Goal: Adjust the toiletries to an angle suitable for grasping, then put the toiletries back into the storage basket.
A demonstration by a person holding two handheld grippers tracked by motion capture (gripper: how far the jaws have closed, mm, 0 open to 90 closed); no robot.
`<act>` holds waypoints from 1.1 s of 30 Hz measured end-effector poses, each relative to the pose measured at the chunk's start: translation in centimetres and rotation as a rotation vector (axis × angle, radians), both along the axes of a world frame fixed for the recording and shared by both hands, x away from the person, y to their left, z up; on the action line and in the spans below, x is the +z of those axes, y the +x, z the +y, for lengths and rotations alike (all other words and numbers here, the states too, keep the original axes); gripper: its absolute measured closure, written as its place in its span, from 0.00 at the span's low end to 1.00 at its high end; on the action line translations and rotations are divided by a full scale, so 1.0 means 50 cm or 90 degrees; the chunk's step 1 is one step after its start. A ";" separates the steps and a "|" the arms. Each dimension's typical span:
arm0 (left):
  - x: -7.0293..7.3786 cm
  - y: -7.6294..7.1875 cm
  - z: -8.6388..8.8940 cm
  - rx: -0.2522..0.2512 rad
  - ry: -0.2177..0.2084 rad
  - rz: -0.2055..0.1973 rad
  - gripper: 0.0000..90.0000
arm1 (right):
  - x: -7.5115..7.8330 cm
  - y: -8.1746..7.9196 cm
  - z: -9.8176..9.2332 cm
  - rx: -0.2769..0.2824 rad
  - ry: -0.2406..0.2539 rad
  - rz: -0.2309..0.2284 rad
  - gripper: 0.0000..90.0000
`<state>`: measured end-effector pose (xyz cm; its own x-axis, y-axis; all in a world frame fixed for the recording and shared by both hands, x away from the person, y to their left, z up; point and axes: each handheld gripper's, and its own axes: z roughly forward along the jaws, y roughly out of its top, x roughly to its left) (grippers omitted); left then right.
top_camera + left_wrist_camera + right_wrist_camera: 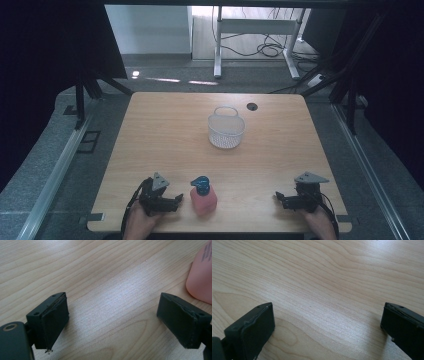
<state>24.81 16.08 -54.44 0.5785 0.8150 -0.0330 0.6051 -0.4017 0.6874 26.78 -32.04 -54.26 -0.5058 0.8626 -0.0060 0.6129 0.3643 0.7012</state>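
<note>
A pink bottle [203, 200] with a blue pump top [201, 185] stands near the table's front edge, between the two grippers. My left gripper [176, 200] rests just to its left, held by a hand, jaws pointing at the bottle. In the left gripper view its jaws stand wide apart, open over bare wood, with the pink bottle [201, 277] at the right edge. My right gripper [280, 197] sits at the front right, also open, with nothing but wood between its jaws in the right gripper view. A white mesh basket [226, 131] with a handle stands farther back, near the table's middle.
The wooden table [165, 130] has a round black cable hole [252, 106] at the back. Grey floor, black frame legs and a white desk frame [255, 30] with cables lie beyond the far edge.
</note>
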 end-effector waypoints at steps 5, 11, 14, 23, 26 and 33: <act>0.000 0.000 -0.002 0.008 -0.002 0.000 0.11 | 0.000 0.000 0.000 0.000 0.000 0.000 0.00; 0.003 0.003 -0.004 0.008 0.005 0.008 0.11 | 0.000 0.000 0.000 0.001 0.000 0.000 0.00; 0.005 0.003 -0.004 0.013 0.006 0.013 0.12 | 0.000 0.000 0.000 0.002 0.000 0.000 0.00; 0.011 0.004 0.006 0.021 -0.014 0.026 0.13 | 0.000 0.000 0.000 0.005 0.000 0.000 0.00; 0.017 0.003 0.013 0.017 -0.015 0.023 0.13 | 0.000 0.000 0.000 0.005 0.000 0.000 0.00; 0.027 -0.002 0.024 -0.001 -0.020 0.024 0.14 | 0.000 0.000 0.000 0.006 0.000 0.000 0.00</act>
<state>24.73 17.26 -53.08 0.5770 0.8128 -0.0801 0.6305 -0.3810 0.6762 26.76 -32.03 -54.26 -0.5138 0.8579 -0.0055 0.6094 0.3694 0.7015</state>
